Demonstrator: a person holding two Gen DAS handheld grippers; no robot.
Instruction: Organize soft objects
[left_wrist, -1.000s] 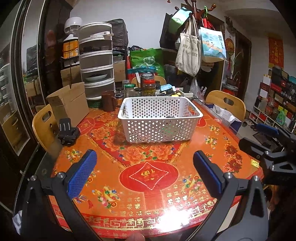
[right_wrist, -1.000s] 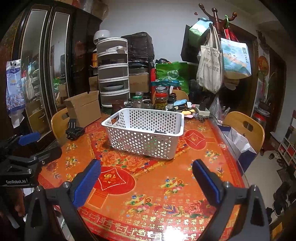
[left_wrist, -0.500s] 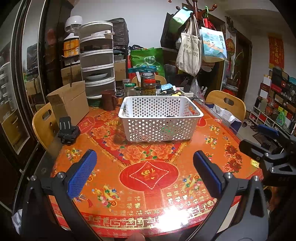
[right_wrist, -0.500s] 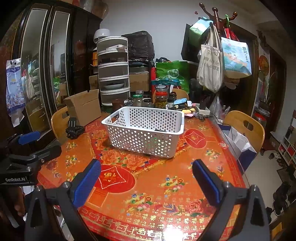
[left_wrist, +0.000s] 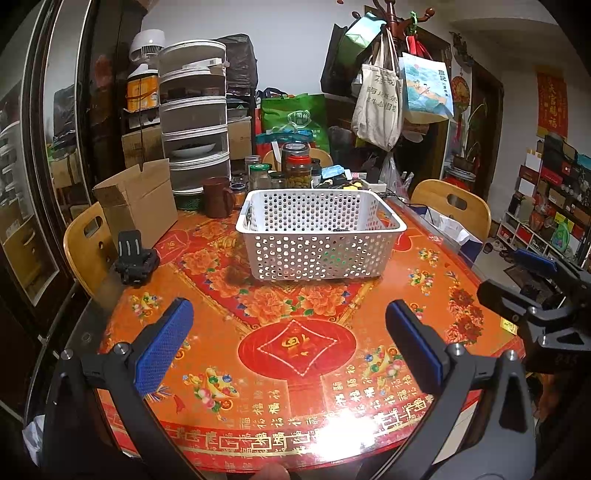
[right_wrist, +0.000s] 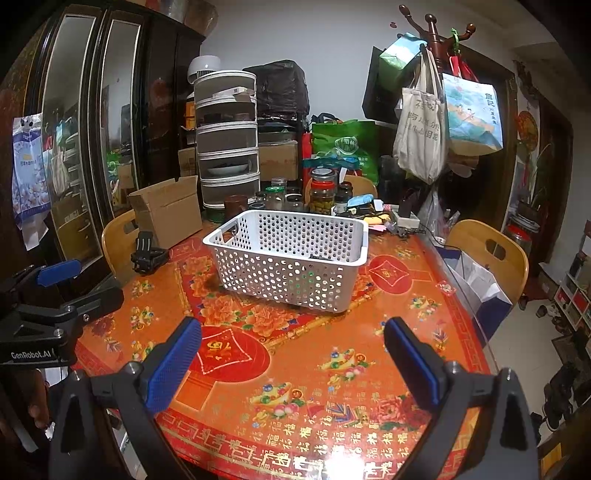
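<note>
A white perforated basket (left_wrist: 320, 236) (right_wrist: 288, 258) stands in the middle of the round table with the red and orange patterned cloth (left_wrist: 295, 343) (right_wrist: 295, 369). Something dark and green shows through its holes, too hidden to name. My left gripper (left_wrist: 290, 339) hovers open over the table's near edge, well short of the basket, nothing between its blue pads. My right gripper (right_wrist: 291, 352) is open too, over the near right part of the table, empty. Each gripper shows at the edge of the other's view: the right one (left_wrist: 535, 280), the left one (right_wrist: 62, 288).
A cardboard box (left_wrist: 138, 201), a black mount (left_wrist: 135, 258), a brown mug (left_wrist: 218, 197) and several jars (left_wrist: 295, 166) crowd the table's far side. Wooden chairs (left_wrist: 452, 206) (left_wrist: 88, 240) ring it. Stacked grey drawers (left_wrist: 195, 129) and a coat rack with bags (left_wrist: 384, 96) stand behind.
Both views have drifted slightly; the basket sits a touch lower and nearer in frame. Both grippers stay open and empty.
</note>
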